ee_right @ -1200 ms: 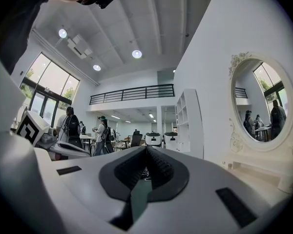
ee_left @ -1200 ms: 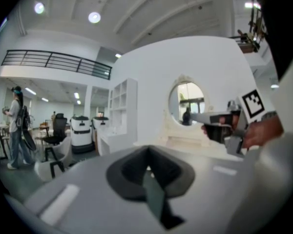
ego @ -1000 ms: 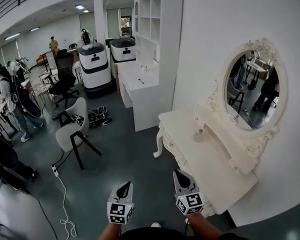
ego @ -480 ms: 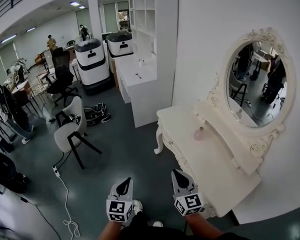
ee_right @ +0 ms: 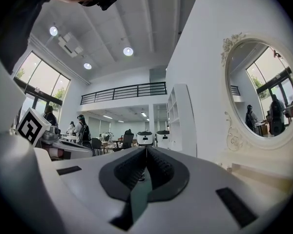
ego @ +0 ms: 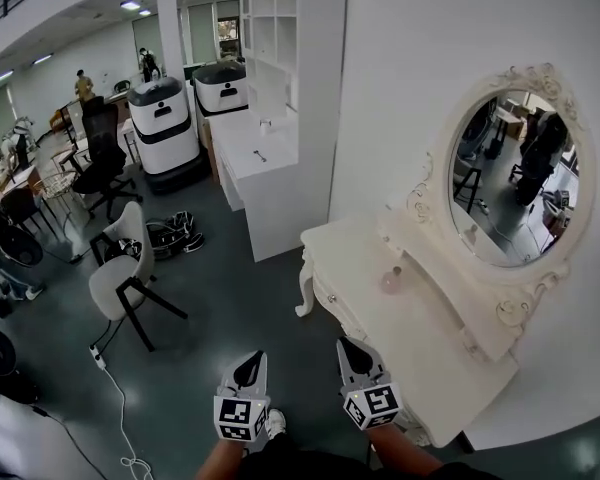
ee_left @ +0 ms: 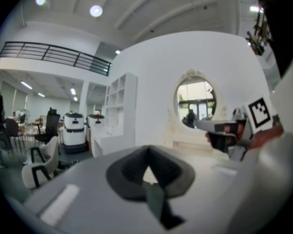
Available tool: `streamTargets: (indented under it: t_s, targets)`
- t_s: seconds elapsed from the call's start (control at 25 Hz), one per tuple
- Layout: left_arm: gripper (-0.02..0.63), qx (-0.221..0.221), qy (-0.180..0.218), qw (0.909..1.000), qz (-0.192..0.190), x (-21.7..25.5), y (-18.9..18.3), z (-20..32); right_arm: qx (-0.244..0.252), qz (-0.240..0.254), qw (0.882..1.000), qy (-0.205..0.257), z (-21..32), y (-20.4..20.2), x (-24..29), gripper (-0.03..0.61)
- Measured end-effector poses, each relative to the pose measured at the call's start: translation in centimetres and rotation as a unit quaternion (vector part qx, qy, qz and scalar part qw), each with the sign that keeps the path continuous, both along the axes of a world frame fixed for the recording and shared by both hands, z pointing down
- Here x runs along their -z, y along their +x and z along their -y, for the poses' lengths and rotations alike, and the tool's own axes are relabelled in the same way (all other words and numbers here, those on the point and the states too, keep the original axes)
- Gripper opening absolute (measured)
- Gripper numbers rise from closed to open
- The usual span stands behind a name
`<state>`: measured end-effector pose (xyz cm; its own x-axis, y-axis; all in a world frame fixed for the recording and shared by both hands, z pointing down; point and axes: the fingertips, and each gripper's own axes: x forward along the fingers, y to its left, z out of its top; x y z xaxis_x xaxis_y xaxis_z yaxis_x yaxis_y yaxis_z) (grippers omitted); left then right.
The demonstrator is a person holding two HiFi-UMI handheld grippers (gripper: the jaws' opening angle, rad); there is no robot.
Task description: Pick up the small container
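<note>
The small container (ego: 391, 280) is a pale pink rounded pot. It stands on the white dressing table (ego: 432, 360), in front of the oval mirror (ego: 511, 177). Both grippers are low in the head view, over the dark floor and short of the table. My left gripper (ego: 248, 367) is shut with nothing in it, and its pads meet at the tip in the left gripper view (ee_left: 147, 150). My right gripper (ego: 352, 352) is nearest the table's front edge. It too is shut and empty, with its pads pressed together (ee_right: 146, 149). The container is well ahead of it, up and to the right.
A white desk with a tall shelf unit (ego: 280, 158) stands left of the dressing table. A white chair (ego: 120, 273), a dark bag (ego: 166, 236) and a floor cable (ego: 115, 393) lie to the left. Two white machines (ego: 165, 118) and people stand further back.
I have moved forward towards the dressing table, which now sits closer and further left in the head view. Both grippers came along with me and stay shut.
</note>
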<state>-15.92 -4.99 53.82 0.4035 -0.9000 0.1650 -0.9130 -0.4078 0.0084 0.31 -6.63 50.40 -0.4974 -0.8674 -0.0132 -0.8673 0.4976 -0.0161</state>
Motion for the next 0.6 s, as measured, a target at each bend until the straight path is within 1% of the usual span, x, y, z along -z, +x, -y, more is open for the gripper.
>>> streamTargets:
  t_s: [0.12,0.24,0.36,0.48,0.6]
  targets:
    - [0.006,-0.008,0.008,0.9999,-0.004,0.3,-0.5,2.6,-0.008,-0.008,1.0,0.002,2.1,-0.5,0.2,0.006]
    - [0.006,-0.021,0.021,0.9995,-0.014,0.8,-0.7,5.1,-0.016,-0.002,1.0,-0.012,4.2,-0.4,-0.1,0.006]
    - [0.006,-0.034,0.019,0.9991,-0.014,0.8,-1.2,7.6,-0.03,-0.003,0.999,-0.02,6.5,-0.4,-0.3,0.006]
    - [0.006,-0.048,0.017,0.9986,-0.016,0.6,-1.5,10.0,-0.047,-0.002,0.999,-0.018,8.0,-0.7,0.0,0.006]
    - [0.006,-0.07,0.019,0.9972,-0.018,0.8,-0.9,12.3,-0.062,-0.005,0.998,-0.014,9.4,-0.9,0.4,0.006]
